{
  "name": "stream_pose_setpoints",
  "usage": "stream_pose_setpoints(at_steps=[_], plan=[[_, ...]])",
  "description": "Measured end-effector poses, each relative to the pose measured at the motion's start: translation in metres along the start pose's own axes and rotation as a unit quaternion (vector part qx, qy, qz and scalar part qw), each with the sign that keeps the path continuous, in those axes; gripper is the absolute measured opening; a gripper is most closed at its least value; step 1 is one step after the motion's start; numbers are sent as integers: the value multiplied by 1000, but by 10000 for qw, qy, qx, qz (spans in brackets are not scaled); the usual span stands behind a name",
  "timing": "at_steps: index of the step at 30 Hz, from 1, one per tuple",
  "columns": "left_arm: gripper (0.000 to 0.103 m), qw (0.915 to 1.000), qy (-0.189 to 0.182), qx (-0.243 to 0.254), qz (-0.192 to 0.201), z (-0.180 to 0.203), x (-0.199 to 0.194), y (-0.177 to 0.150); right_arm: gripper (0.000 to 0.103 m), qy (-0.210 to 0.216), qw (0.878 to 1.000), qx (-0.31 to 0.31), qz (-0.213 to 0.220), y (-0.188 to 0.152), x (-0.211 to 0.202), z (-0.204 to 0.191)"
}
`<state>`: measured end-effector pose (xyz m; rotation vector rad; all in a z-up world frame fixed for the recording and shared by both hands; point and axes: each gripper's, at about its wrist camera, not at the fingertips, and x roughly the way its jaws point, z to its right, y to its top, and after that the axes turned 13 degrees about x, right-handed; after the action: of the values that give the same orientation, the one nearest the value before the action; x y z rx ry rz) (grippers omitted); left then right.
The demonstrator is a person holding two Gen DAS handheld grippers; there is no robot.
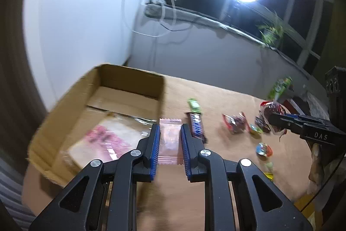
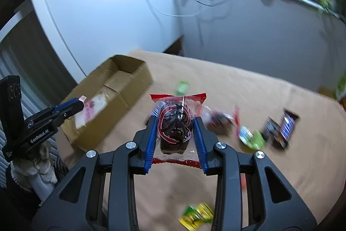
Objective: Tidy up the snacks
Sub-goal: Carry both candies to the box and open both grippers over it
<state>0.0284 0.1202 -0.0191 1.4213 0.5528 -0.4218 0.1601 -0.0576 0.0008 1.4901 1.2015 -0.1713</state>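
Above the table [image 1: 216, 176], I had both claws loaded: the left claw [image 1: 170, 140] pinched a pink sachet [image 1: 169, 133], the right claw [image 2: 176, 133] squeezed a clear red-edged packet with a dark cake [image 2: 176, 125]. By my reading, this was the carry step; next I needed each over the cardboard box [image 1: 129, 77] before letting go. The box held one flat pink-printed packet [image 1: 103, 140]. Other snacks lay loose on the table.

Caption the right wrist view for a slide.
Right claw shut on a wrapped chocolate muffin above the snack-strewn table, cardboard box ahead.
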Motion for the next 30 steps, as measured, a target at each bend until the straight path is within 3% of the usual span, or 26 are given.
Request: stream_pose_setpoints(at_steps=[12, 19, 28, 30], plan=[[18, 9981, 509, -351, 2, -61, -8, -10, 35, 655, 9963, -358, -427, 44, 74, -88], [18, 9974, 576, -407, -152, -77, -2, -16, 35, 586, 9933, -686, -718, 47, 120, -130], [18, 9972, 633, -318, -256, -79, 4, -16, 35, 470, 9920, -828, -825, 49, 144, -142], [19, 9971, 642, -310, -269, -80, 5, -16, 42, 452, 9922, -844, -795, 49, 144, -143]])
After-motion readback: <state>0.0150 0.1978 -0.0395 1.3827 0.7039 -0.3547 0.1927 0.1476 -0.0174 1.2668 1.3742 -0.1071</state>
